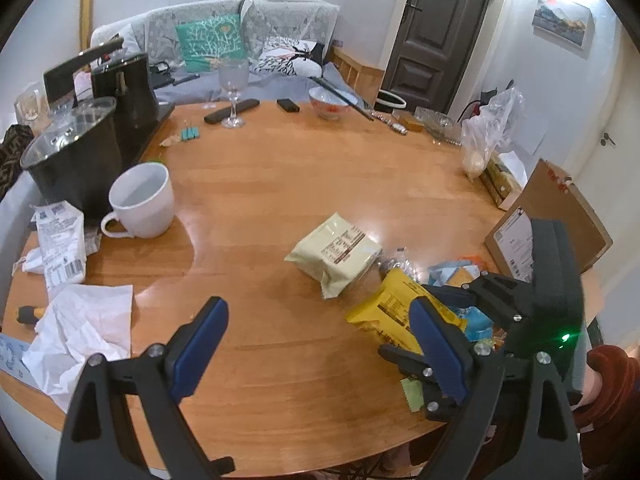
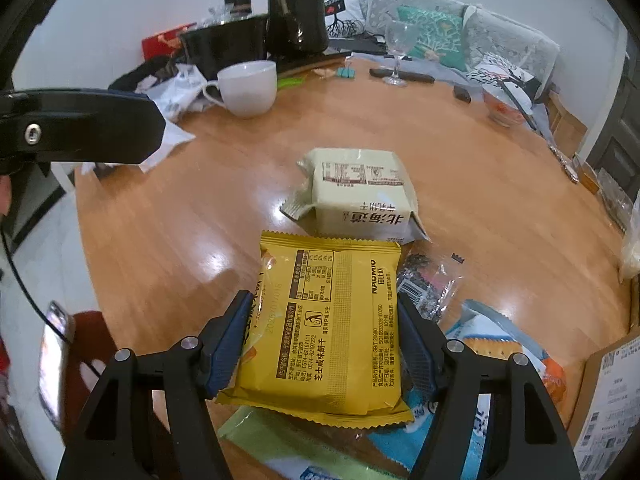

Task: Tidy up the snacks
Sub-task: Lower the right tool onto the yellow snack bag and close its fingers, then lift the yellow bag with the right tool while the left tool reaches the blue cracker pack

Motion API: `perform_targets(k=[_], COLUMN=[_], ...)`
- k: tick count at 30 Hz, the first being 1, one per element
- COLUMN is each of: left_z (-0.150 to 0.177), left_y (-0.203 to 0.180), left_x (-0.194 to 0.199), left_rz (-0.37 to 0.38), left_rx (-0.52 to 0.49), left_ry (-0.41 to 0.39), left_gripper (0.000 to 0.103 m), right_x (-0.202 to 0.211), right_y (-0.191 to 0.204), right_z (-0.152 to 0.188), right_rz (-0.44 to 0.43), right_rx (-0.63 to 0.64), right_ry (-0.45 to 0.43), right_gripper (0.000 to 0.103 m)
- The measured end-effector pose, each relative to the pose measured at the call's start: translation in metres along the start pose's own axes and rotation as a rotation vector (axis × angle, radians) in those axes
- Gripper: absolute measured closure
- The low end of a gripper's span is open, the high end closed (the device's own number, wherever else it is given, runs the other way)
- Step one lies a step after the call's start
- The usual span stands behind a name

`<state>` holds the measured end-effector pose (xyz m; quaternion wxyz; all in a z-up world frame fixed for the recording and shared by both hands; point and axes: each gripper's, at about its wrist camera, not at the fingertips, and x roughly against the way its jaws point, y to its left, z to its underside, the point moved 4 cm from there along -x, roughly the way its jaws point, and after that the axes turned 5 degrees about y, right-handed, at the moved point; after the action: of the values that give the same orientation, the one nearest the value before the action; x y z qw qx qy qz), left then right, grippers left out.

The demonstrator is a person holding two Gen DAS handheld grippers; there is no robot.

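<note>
Left gripper: jaws wide apart, nothing in them. One white mug, one cream snack pack mid-table. Right gripper clamps one yellow snack pack, label up, crimped ends, above blue packets.

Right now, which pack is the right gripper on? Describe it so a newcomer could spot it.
Start at the round wooden table and go to the pile of snack packs at its near edge. The yellow pack sits between the pads of the right gripper, its printed back facing up. It is the only yellow one: the cream pack lies beyond it, and the blue packs lie beside and under it.
</note>
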<state>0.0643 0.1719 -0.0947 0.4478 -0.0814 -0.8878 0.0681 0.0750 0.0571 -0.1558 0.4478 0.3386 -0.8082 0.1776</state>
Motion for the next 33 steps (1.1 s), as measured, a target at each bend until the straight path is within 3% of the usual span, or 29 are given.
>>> perform_targets(k=[7, 17, 29, 33], left_z=[-0.009, -0.013, -0.009, -0.008], left_y=[-0.016, -0.044, -0.087, -0.097], left_x=[0.014, 0.023, -0.009, -0.02], left_rz=[0.015, 0.021, 0.042, 0.058], left_rx=[-0.011, -0.04, -0.095, -0.118], left_ry=[-0.037, -0.053, 0.01, 0.03], left_gripper=[0.013, 0.013, 0.013, 0.018], right_x=[0.034, 0.087, 0.105, 0.107], right_y=[-0.007, -0.035, -0.082, -0.088], right_z=[-0.004, 0.009, 0.042, 0.044], right_rz=[-0.015, 0.039, 0.112, 0.135], right_rx=[-0.028, -0.083, -0.176, -0.184], right_ry=[-0.062, -0.142, -0.151, -0.162], right_gripper=[0.036, 0.036, 0.036, 0.036])
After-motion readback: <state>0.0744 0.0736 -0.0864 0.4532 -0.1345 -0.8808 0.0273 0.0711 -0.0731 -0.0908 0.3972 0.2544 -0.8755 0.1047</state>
